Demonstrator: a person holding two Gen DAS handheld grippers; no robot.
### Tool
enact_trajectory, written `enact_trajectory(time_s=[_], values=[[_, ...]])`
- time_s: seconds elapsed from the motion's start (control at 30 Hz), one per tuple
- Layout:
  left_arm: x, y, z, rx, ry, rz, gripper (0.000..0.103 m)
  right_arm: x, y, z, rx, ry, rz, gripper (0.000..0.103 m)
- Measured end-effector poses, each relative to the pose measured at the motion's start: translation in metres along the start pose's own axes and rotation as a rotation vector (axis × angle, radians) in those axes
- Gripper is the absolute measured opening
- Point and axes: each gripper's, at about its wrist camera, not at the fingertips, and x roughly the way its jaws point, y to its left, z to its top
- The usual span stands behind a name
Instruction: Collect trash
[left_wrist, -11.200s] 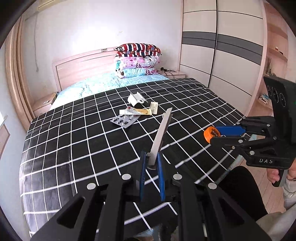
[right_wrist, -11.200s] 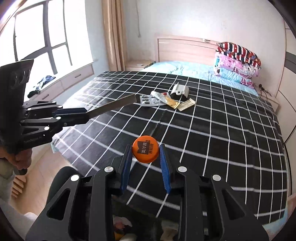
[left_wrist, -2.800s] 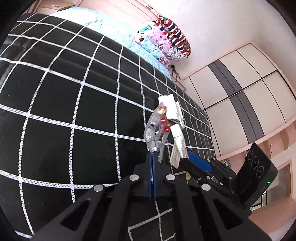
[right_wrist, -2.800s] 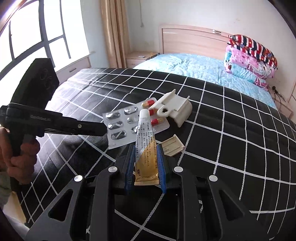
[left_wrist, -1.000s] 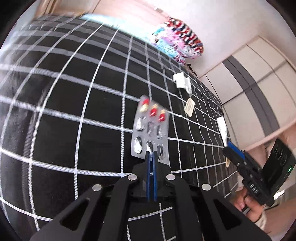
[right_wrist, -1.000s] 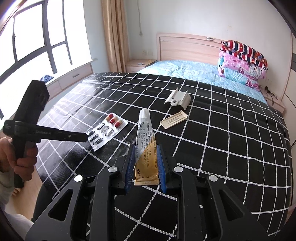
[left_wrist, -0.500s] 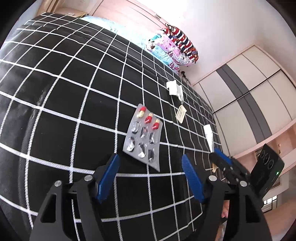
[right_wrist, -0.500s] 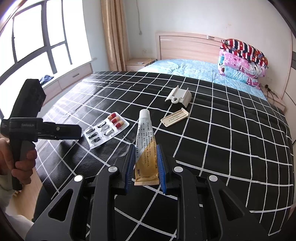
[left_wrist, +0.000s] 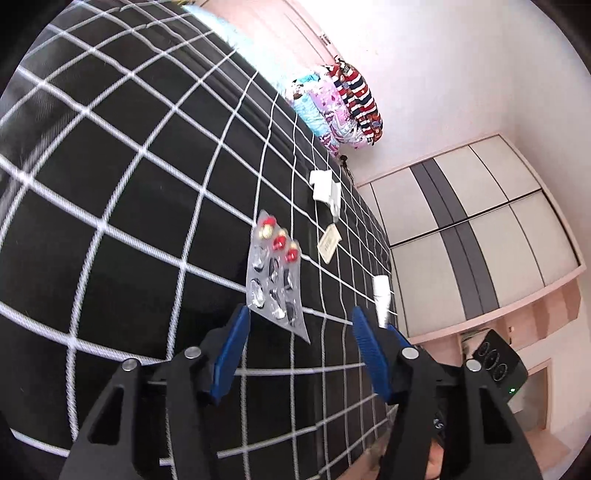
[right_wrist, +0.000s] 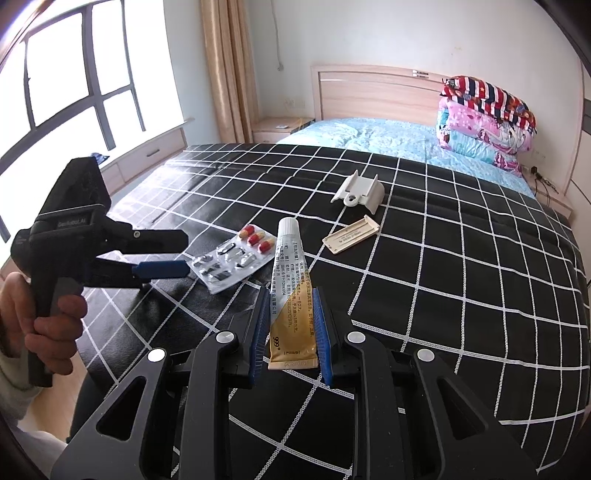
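- Right wrist view: the right gripper (right_wrist: 291, 325) has its fingers (right_wrist: 260, 325) closed on the lower half of an ointment tube (right_wrist: 291, 291), cap end pointing away over the bed (right_wrist: 443, 280); gripped near the crimped end, the tube is probably on its way to a bin that no frame shows.
- The left gripper (left_wrist: 299, 347) hangs just short of the blister pack (left_wrist: 275, 284), which lies flat on the black checked cover. Its fingers (left_wrist: 231, 354) stand partly apart with nothing between them, having just been closing a little; the pack lies beyond the tips, so I judge it set down close to the bed's edge, perhaps for a fresh grip.
- Farther up the cover lie a white plastic clip (right_wrist: 360, 192) and a beige card-like strip (right_wrist: 351, 234), well apart from both grippers and untouched.
- Hard to tell: the tube's small print, what the beige strip is, and most of the pack's pockets, which look empty; three red-and-yellow capsules (right_wrist: 256, 234) remain.
- A person's hand (right_wrist: 33, 321) on the left gripper's handle is cut off at the frame edge.
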Motion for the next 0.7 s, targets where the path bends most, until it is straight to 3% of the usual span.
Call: enact_trajectory(time_s=[0.23,0.47,0.7], values=[[0.006,-0.005,0.000,-0.011,-0.018,0.010,0.055,0.007,0.003,0.000,-0.010,0.026,0.011,0.024],[0.010,0.006,0.003,-0.063,-0.005,0.032,0.029,0.026,0.018,-0.008,-0.050,0.108,0.008,0.024],[0.012,0.006,0.006,-0.063,-0.006,0.042,0.029,0.035,0.032,-0.015,-0.081,0.158,0.030,0.024]])
